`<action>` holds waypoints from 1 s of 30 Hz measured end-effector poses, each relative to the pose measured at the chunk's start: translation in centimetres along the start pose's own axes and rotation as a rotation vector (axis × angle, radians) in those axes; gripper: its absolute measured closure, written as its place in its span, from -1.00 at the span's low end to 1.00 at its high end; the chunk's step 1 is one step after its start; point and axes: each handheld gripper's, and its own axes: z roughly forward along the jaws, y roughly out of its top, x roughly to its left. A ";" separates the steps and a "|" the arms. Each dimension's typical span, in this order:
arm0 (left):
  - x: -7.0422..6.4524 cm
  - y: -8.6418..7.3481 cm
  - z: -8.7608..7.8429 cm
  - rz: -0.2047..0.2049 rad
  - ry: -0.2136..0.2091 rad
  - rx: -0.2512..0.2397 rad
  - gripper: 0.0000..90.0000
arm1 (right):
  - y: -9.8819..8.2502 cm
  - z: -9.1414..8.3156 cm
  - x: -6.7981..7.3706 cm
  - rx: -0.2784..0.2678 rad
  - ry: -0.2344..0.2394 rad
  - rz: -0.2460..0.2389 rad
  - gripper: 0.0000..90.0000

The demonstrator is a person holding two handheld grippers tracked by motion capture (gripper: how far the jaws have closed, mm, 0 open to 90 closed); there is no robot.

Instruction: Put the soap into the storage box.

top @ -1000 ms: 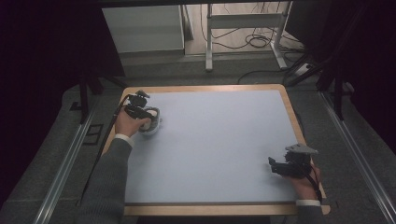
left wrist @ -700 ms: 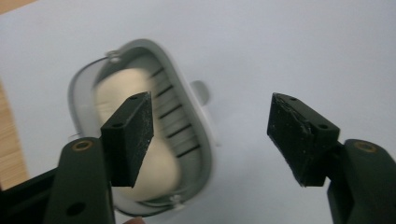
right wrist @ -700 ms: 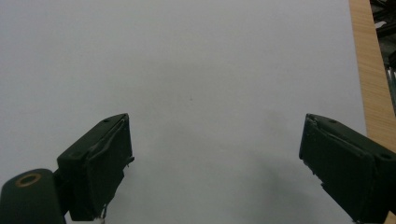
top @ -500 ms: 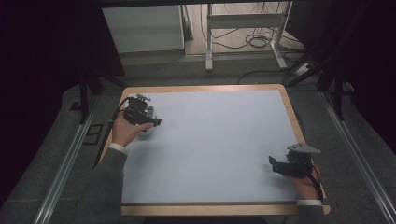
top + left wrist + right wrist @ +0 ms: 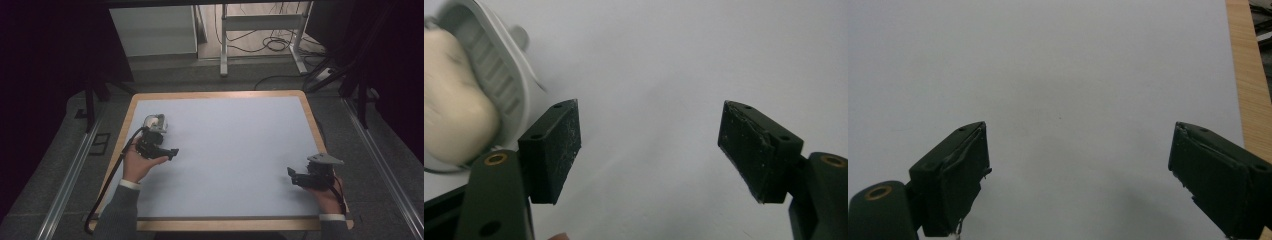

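A white slotted soap dish (image 5: pixel 155 122) lies on the pale mat near its left edge. In the left gripper view the dish (image 5: pixel 517 80) holds a cream bar of soap (image 5: pixel 454 115) at the upper left. My left gripper (image 5: pixel 171 151) sits just on the near side of the dish; its jaws (image 5: pixel 649 145) are open and empty, and the dish lies outside the left jaw. My right gripper (image 5: pixel 292 174) rests at the near right of the mat, open (image 5: pixel 1078 165), with bare mat between its jaws.
The pale blue-grey mat (image 5: pixel 230 145) covers a table with a wooden rim (image 5: pixel 312 120). The rim (image 5: pixel 1248 75) runs close to my right gripper's right side. Beyond the far edge stand a white cabinet (image 5: pixel 150 30) and metal table legs (image 5: pixel 224 45) with cables on the floor.
My left gripper has drawn back toward the person from the soap dish, which stays on the mat. The right gripper has barely moved.
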 end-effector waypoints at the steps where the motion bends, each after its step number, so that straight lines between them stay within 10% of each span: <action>1: -0.2 -0.5 0.3 -0.004 -0.002 -0.003 -0.43 | 0.0 -0.1 0.0 -0.001 -0.001 0.000 -0.79; 12: -0.3 -5.2 2.0 -0.063 -0.028 0.031 -0.44 | 0.1 -0.5 -0.3 -0.023 -0.013 0.000 -0.79; 30: -1.0 -5.8 1.6 -0.018 -0.083 0.012 -0.46 | 0.7 -0.4 0.6 -0.032 -0.006 -0.043 -0.79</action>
